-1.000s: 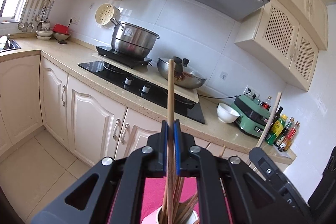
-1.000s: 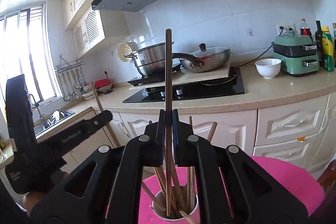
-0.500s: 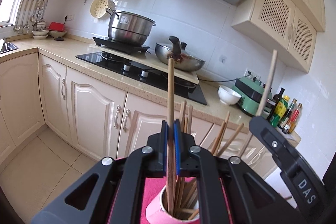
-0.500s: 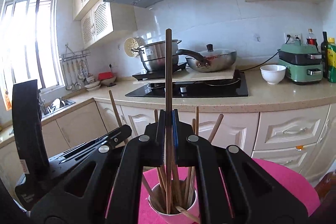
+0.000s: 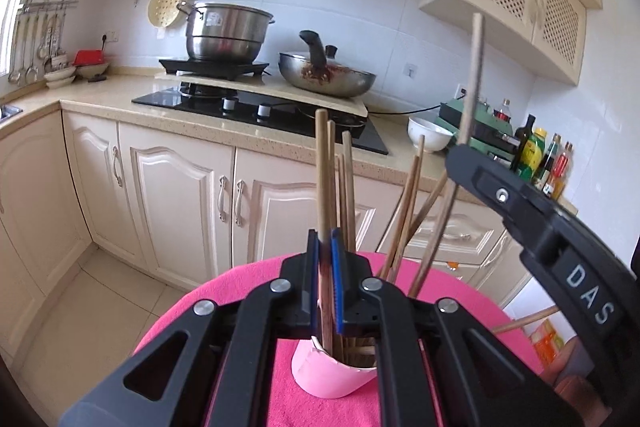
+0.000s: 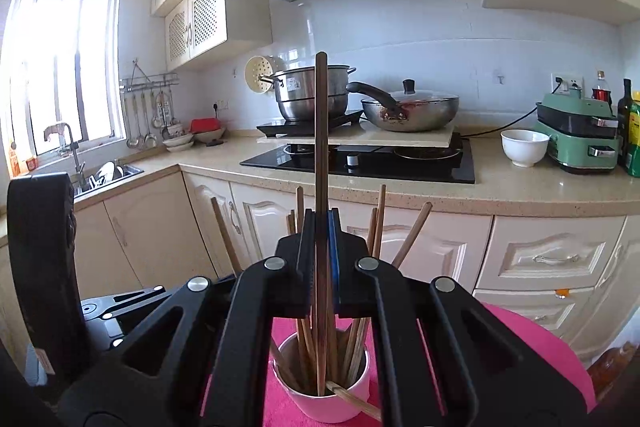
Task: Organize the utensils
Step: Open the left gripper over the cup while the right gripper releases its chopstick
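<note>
Lower now, my left claw [image 5: 325, 283] clenches a chopstick [image 5: 322, 187] over the pink cup [image 5: 332, 375] at frame bottom, my right claw [image 6: 321, 259] clenches another, and crowded sticks could block entry.

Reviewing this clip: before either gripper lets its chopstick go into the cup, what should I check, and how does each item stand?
1. Left gripper shut on its brown wooden chopstick: ok.
2. Right gripper shut on its dark wooden chopstick: ok.
3. Both sticks' lower ends inside the pink round cup: ok.
4. Cup upright on the pink cloth: ok.
5. Stick tips touching the cup's bottom: cannot tell.
</note>
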Demonstrator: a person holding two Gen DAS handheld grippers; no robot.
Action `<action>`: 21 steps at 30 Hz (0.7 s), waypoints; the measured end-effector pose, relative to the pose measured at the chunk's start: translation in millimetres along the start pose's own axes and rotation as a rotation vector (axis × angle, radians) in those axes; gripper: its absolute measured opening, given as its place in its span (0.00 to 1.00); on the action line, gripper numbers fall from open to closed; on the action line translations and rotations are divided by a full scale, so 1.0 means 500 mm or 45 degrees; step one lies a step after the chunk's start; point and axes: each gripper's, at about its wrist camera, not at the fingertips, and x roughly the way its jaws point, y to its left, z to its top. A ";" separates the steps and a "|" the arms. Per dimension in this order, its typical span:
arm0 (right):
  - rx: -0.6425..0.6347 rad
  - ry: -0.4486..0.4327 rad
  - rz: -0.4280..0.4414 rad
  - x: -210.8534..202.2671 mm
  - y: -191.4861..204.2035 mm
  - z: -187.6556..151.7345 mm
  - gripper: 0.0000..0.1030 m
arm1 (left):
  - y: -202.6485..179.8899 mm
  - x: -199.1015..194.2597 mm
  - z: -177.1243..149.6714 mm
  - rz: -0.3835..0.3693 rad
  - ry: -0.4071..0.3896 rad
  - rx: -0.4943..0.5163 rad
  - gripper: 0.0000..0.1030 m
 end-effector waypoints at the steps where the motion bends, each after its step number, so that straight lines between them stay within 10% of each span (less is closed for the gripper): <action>1: -0.009 0.001 0.002 -0.001 0.002 -0.001 0.07 | -0.004 0.000 -0.002 0.003 -0.002 0.022 0.06; 13: -0.065 0.043 -0.007 -0.005 0.008 -0.018 0.07 | -0.006 -0.014 0.014 0.019 0.012 0.036 0.10; 15: -0.076 0.051 -0.008 -0.005 0.011 -0.023 0.07 | -0.005 -0.022 0.017 0.061 -0.006 0.036 0.29; 21: -0.116 0.086 -0.018 -0.003 0.024 -0.037 0.07 | 0.010 -0.041 0.026 0.119 -0.007 0.013 0.34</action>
